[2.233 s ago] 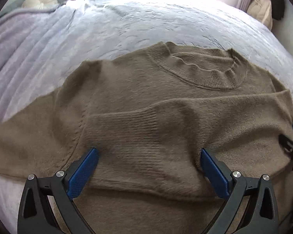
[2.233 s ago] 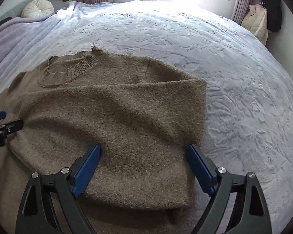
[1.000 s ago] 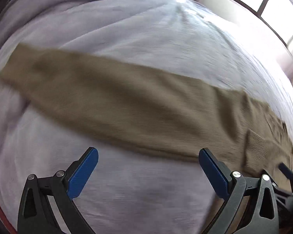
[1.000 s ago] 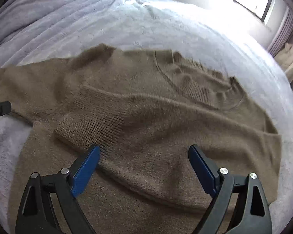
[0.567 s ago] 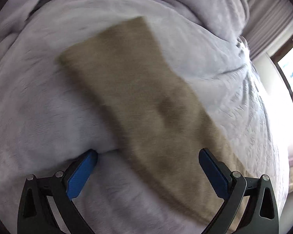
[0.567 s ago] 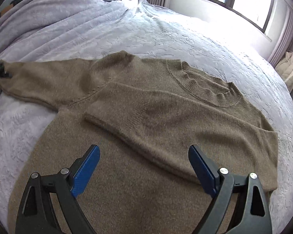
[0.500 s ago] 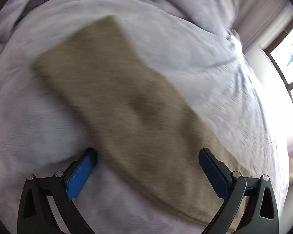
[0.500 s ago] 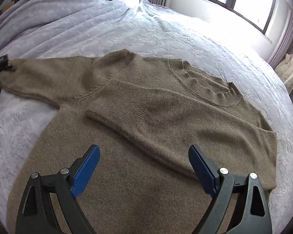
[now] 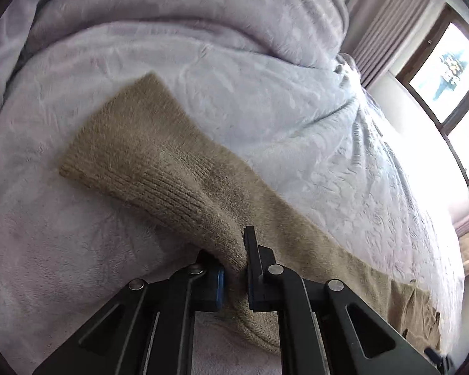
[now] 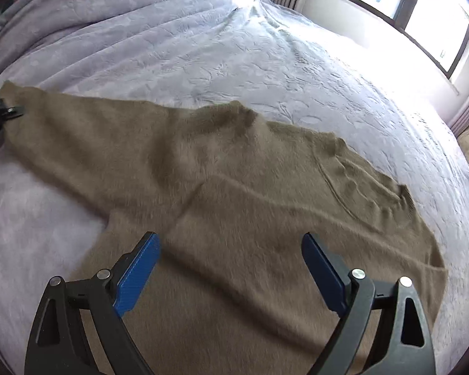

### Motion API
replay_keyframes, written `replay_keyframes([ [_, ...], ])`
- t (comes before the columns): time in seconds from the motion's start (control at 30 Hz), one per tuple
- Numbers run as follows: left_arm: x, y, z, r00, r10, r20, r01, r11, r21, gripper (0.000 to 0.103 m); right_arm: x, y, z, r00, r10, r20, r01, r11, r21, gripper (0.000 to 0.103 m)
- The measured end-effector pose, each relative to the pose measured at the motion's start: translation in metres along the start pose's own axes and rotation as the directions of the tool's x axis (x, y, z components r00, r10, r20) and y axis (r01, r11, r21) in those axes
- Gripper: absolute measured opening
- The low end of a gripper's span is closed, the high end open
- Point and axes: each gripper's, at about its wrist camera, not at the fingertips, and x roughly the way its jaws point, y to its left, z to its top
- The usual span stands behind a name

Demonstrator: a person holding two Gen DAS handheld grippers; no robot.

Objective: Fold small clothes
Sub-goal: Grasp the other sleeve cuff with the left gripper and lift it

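Brown knit: one sweater (image 10: 234, 218) on one bedspread (image 10: 203, 47), left claw (image 9: 234, 268) pinching its sleeve, right claw (image 10: 231, 268) wide, empty

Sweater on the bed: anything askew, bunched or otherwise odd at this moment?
Only the sweater's outstretched sleeve: its cuff edge is bunched into a raised fold where the left gripper pinches it. No damage shows; the bedspread is only mildly wrinkled.

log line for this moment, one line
left gripper: shut on sleeve cuff | right gripper: open over sweater | bed: sweater flat
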Motion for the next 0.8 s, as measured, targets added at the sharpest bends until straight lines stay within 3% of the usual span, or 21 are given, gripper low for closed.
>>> replay_keyframes([
  [0.13, -0.034, -0.013, 0.004, 0.997, -0.025, 0.071, 0.021, 0.998, 0.058, 0.011, 0.020, 0.021, 0.024, 1.000, 0.012, 0.026, -0.012, 1.000, -0.014, 0.094],
  [0.23, -0.044, -0.019, 0.011, 0.996, -0.035, 0.079, 0.029, 0.997, 0.067, 0.011, 0.046, 0.055, 0.033, 0.999, -0.043, -0.010, 0.043, 0.996, -0.075, 0.094],
  [0.33, -0.055, -0.021, 0.011, 0.995, -0.026, 0.095, 0.017, 0.995, 0.097, 0.011, 0.051, 0.083, 0.038, 0.996, -0.082, 0.025, 0.085, 0.990, -0.109, 0.094],
  [0.47, -0.058, -0.025, 0.014, 0.995, -0.023, 0.097, 0.012, 0.994, 0.107, 0.011, 0.035, 0.095, 0.038, 0.996, 0.057, 0.067, -0.048, 0.990, -0.134, 0.094],
  [0.53, -0.055, -0.031, 0.014, 0.995, -0.007, 0.095, -0.004, 0.993, 0.117, 0.011, 0.034, 0.085, 0.038, 0.997, 0.031, 0.077, -0.025, 0.996, -0.088, 0.094],
  [0.6, -0.056, -0.039, 0.012, 0.996, -0.016, 0.091, 0.004, 0.991, 0.132, 0.011, 0.047, 0.071, 0.038, 0.999, -0.028, 0.025, 0.027, 1.000, 0.001, 0.094],
  [0.7, -0.064, -0.060, 0.008, 0.996, -0.030, 0.090, 0.014, 0.985, 0.173, 0.011, 0.052, 0.085, 0.035, 0.999, 0.052, -0.010, -0.052, 0.997, -0.052, 0.093],
  [0.8, -0.076, -0.089, 0.000, 0.995, -0.046, 0.089, 0.023, 0.969, 0.245, 0.011, 0.018, 0.082, 0.031, 0.988, 0.128, 0.087, -0.120, 0.988, -0.093, 0.093],
])
